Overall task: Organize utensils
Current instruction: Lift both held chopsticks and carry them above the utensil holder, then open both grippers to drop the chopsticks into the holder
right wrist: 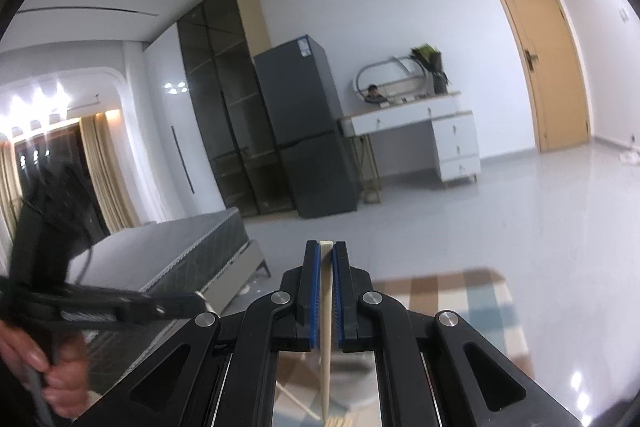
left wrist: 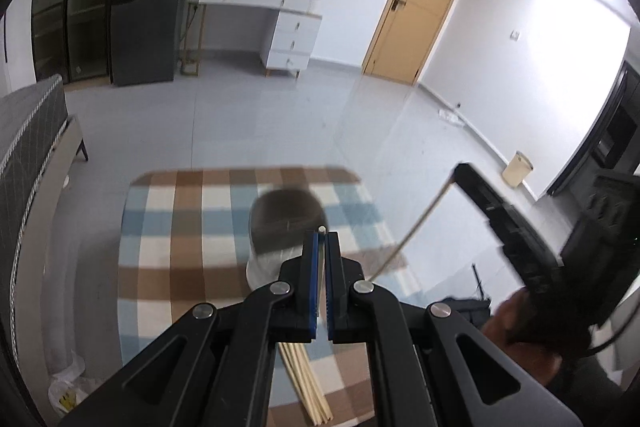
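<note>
A pale wooden chopstick (right wrist: 326,327) is pinched between the blue pads of the right hand-held gripper (right wrist: 326,247), its squared tip poking just past the fingertips and its shaft running down under the black linkage. The jaws there are closed onto it, with only the stick's thickness between them. In the left wrist view that same stick shows as a thin pale line slanting down from the right hand-held gripper's black finger.

The left hand-held gripper (left wrist: 321,235) is likewise closed, and a second pale chopstick (left wrist: 321,228) shows only as a small tip peeking out at the top of its blue pads.

Below it, a loose bundle of pale wooden chopsticks (left wrist: 308,383) lies on the brown, blue and cream checked cloth (left wrist: 180,227) covering the surface. Further along the cloth stands a round holder with a dark upper part and white base (left wrist: 280,227), blurred, just beyond the left fingertips.

A bare hand (right wrist: 52,375) grips the left tool's handle at the edge of the right wrist view.

Around them: grey tiled floor (left wrist: 240,115), a grey bed (right wrist: 168,247), a dark fridge (right wrist: 304,131), a white dressing table (left wrist: 276,23) and a wooden door (left wrist: 416,3).
</note>
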